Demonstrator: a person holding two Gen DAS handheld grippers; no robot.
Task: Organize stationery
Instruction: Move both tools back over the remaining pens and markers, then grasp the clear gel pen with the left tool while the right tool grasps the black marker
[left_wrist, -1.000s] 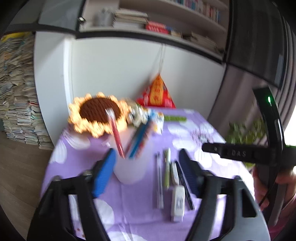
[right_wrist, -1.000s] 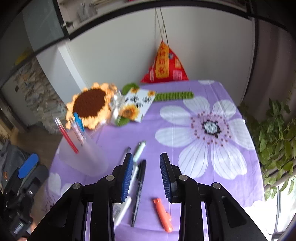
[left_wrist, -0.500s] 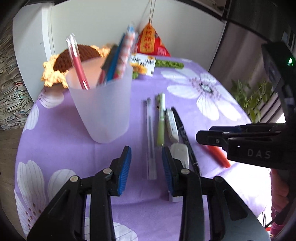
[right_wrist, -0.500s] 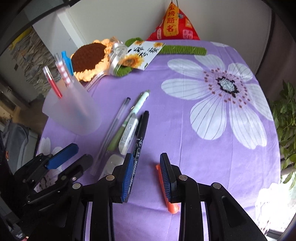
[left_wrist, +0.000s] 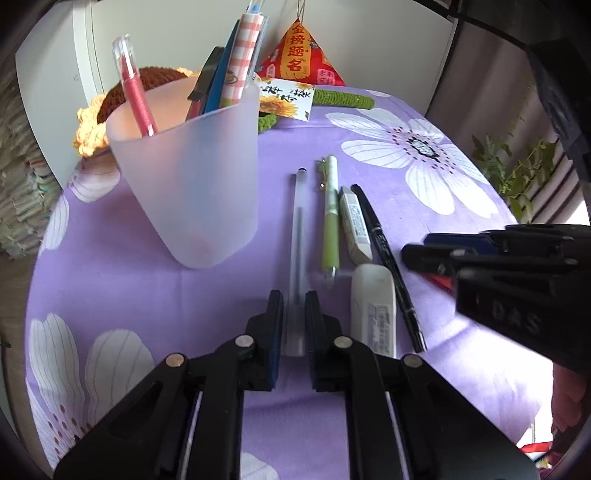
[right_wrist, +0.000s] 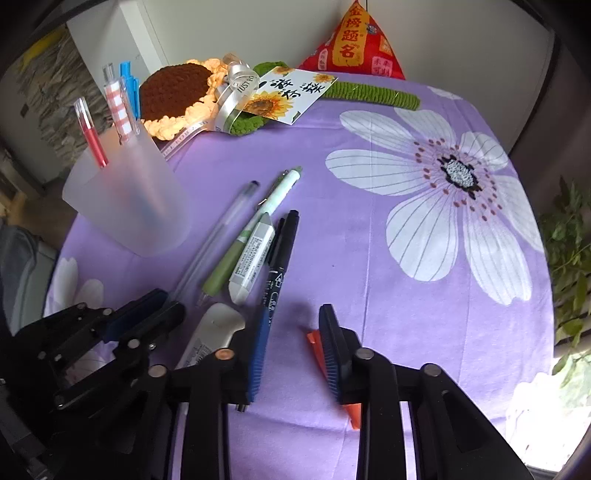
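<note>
The left gripper (left_wrist: 294, 314) is low over the purple cloth (left_wrist: 369, 147), and the clear pen (left_wrist: 296, 236) lies right between its two pads. The pen's long body points straight away from the gripper, the same way the fingers point, so the pads sit on its two long sides near its back end. The gap is small, and I cannot tell if the pads are already pressing the pen or only sitting beside it.

The frosted cup (left_wrist: 192, 177) stands just to the left of the pen and already holds a red pen (left_wrist: 135, 92) and some others. I think the clear pen goes in there next, and the left gripper is the nearer one for that.

The right gripper (right_wrist: 293, 343) has its fingers wide apart and holds nothing. The black marker (right_wrist: 279, 262) runs under its left finger, and the orange marker (right_wrist: 314, 339) lies by its right finger, mostly hidden behind it. The green pen (right_wrist: 240, 251), the small white eraser stick (right_wrist: 251, 258) and the white correction tape (right_wrist: 210, 336) lie side by side between the two grippers.

The pen's back end is hidden between the left pads, and the cup's bottom looks blurry
</note>
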